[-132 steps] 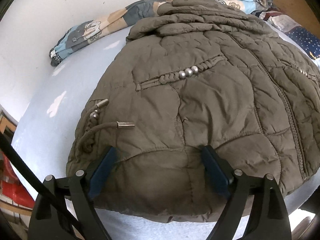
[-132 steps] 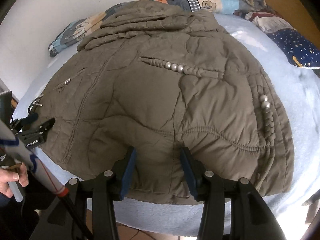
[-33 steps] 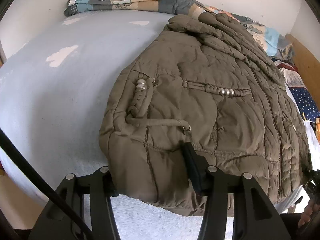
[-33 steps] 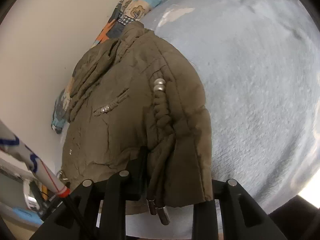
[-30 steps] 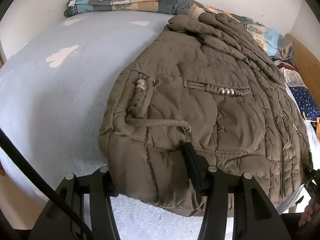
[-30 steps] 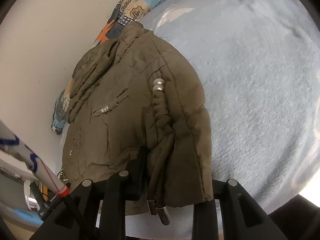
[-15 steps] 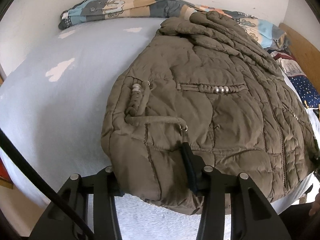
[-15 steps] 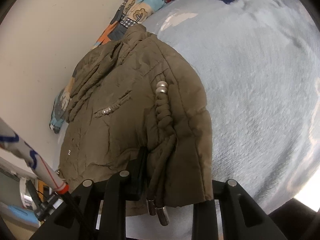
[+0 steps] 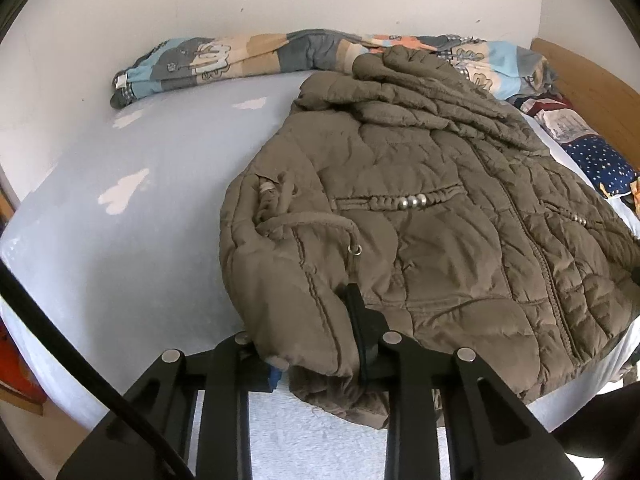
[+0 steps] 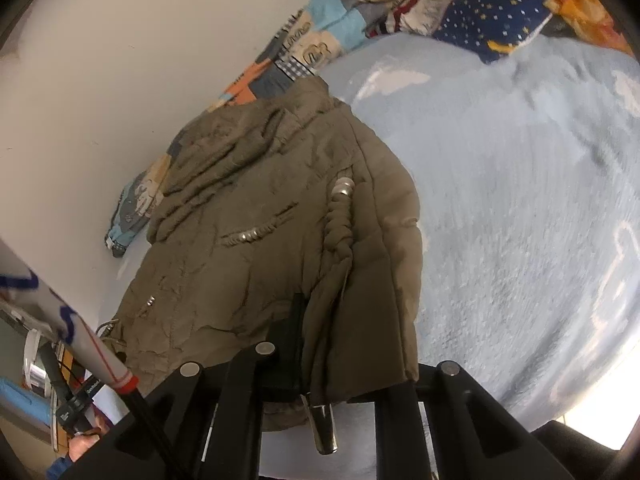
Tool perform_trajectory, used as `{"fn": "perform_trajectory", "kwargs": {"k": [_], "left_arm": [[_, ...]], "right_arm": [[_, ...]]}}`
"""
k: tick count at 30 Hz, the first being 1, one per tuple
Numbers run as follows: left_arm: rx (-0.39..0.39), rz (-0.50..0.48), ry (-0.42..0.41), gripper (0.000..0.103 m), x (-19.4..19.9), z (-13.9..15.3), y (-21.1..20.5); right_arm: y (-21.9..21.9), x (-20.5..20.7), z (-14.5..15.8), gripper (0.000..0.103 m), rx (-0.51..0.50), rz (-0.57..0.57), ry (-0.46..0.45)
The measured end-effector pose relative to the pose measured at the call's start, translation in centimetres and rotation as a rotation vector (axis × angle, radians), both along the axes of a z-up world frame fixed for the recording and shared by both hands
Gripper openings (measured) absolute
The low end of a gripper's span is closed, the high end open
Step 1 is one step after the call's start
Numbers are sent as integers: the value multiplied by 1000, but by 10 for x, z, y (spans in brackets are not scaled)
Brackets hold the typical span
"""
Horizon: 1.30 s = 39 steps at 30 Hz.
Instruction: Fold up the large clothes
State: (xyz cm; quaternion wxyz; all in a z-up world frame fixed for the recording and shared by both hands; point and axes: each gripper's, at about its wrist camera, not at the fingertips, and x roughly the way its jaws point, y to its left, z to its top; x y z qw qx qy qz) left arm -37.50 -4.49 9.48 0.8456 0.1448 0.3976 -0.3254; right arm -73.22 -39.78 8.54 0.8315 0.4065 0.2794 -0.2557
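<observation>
Pinching opposite hem corners of the olive quilted puffer jacket (image 9: 420, 220) on the pale-blue bed (image 9: 140, 200), left tool (image 9: 308, 344) and right tool (image 10: 344, 360) have just closed; only the right view shows a metal cord tip (image 10: 324, 428) dangling below its jaws.

One quilted jacket (image 9: 420, 240), two claws, left (image 9: 312, 344), right (image 10: 344, 344)

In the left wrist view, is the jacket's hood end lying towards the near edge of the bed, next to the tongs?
No, the jacket's bunched hood end lies at the far side by the patterned blanket, while its hem is at the left tongs.
</observation>
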Motion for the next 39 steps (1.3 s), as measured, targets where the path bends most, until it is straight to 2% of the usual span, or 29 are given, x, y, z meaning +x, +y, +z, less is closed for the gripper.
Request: {"fn": "perform_trajectory", "kwargs": {"k": [9, 23, 27, 39], "left_arm": [[-42, -12, -68, 24, -12, 24, 11], [-70, -7, -59, 24, -1, 36, 13], [-120, 7, -60, 24, 5, 56, 10], [-240, 28, -129, 24, 49, 132, -23]], "right_arm": [[7, -12, 26, 12, -41, 1, -84], [6, -15, 35, 12, -33, 18, -147], [0, -14, 45, 12, -13, 20, -202], [-31, 17, 112, 12, -85, 63, -328]]}}
